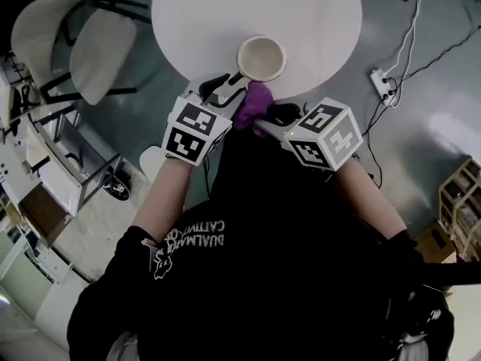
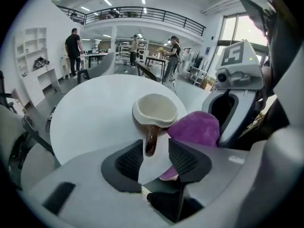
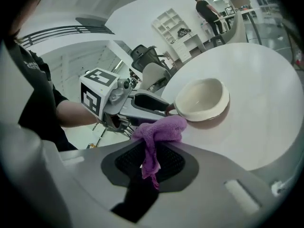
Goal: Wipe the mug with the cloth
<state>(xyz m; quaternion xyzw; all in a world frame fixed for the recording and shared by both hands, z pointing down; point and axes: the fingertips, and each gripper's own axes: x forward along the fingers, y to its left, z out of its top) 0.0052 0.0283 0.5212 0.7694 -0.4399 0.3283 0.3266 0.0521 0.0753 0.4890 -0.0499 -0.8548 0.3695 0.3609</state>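
**Jaws spread round the mug handle, cloth pinched just beside it**

Jaws of the left gripper (image 2: 155,146) stand apart in its own view. The brown handle (image 2: 151,141) of the mug (image 2: 156,109) reaches down into the gap, with bare table showing on either side of it, so neither ribbed pad presses on it. The right gripper (image 3: 151,163) has its jaws pressed together on the purple cloth (image 3: 159,129). A bunched wad stands above the pads and a thin tail hangs below them.

The mug stands upright on the round white table (image 1: 225,13), close to the edge nearest the person, with its handle turned toward the left gripper.

Only the head view shows the layout from above. There the two marker cubes sit side by side below the table edge and the cloth lies between the grippers, just under the mug. A pale chair (image 1: 83,43) stands on the left and a power strip (image 1: 379,81) lies on the floor to the right.

The left gripper view alone shows the gap around the handle, along with people standing at desks (image 2: 73,46) far behind the table.

The right gripper view alone shows the grip on the cloth. It also shows the wad right beside the handle side of the mug, though whether the two touch cannot be told. The mug's cream inside and brown lower wall are visible there as well.
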